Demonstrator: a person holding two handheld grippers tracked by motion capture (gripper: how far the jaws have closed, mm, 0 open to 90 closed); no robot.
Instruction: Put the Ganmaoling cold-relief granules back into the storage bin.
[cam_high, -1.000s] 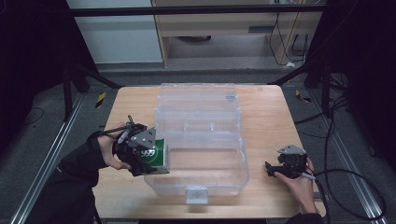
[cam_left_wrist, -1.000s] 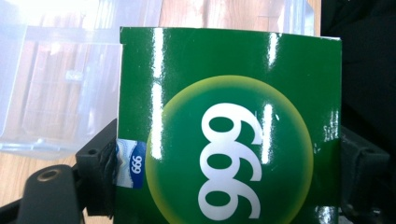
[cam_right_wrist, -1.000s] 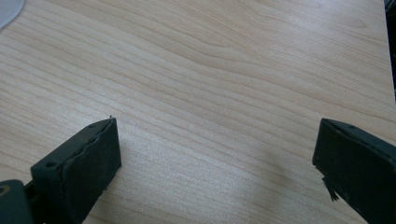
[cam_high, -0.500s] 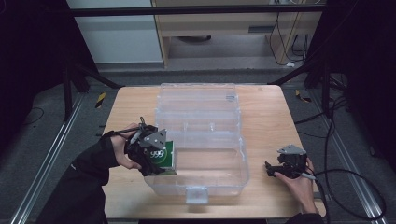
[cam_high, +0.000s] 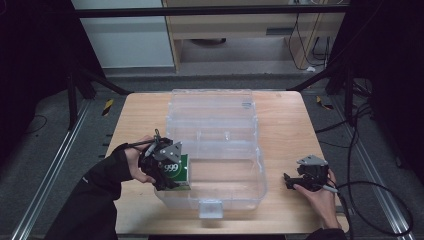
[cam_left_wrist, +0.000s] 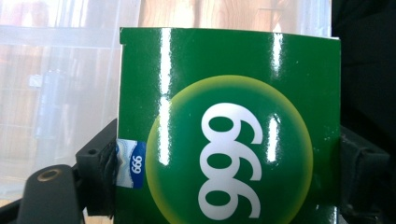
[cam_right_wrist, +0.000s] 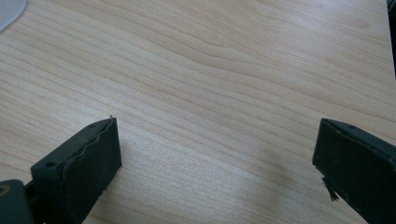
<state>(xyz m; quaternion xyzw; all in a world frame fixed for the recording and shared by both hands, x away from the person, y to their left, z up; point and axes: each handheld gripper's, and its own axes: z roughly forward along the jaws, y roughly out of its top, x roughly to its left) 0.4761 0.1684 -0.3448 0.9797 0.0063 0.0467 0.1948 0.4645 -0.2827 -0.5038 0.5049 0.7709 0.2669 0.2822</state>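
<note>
Overhead, we see the left claw (cam_high: 172, 177) gripping a green box (cam_high: 179, 171) printed with white "999", held at the left front corner of a clear plastic storage case (cam_high: 235, 192) that lies open on the wooden tabletop (cam_high: 282, 120). The box sits against the case's left wall, its lower edge at the rim; we cannot tell whether it touches the floor of the case. The case's lid (cam_high: 212, 107) lies flat behind the base, toward the far edge of the tabletop. A dark-sleeved forearm (cam_high: 95, 192) carries that claw in from the lower left. Off to the right, well apart from the case, the right claw (cam_high: 290, 181) rests low at the tabletop in the person's hand (cam_high: 320, 197), pointing toward the case.

Next, in the left gripper view, we find the green box (cam_left_wrist: 229, 126) wedged between the two black jaws, whose pads press on its left and right sides, so the claw is clamped on it. The "999" reads upside down, and a small blue label (cam_left_wrist: 132, 163) sits at the box's left edge. Behind the box, the clear case wall (cam_left_wrist: 56, 84) and pale wood show through.

Finally, in the right gripper view, we see the right claw (cam_right_wrist: 215, 158) spread wide with nothing between its jaws, bare wood grain (cam_right_wrist: 210, 70) beneath it.
</note>
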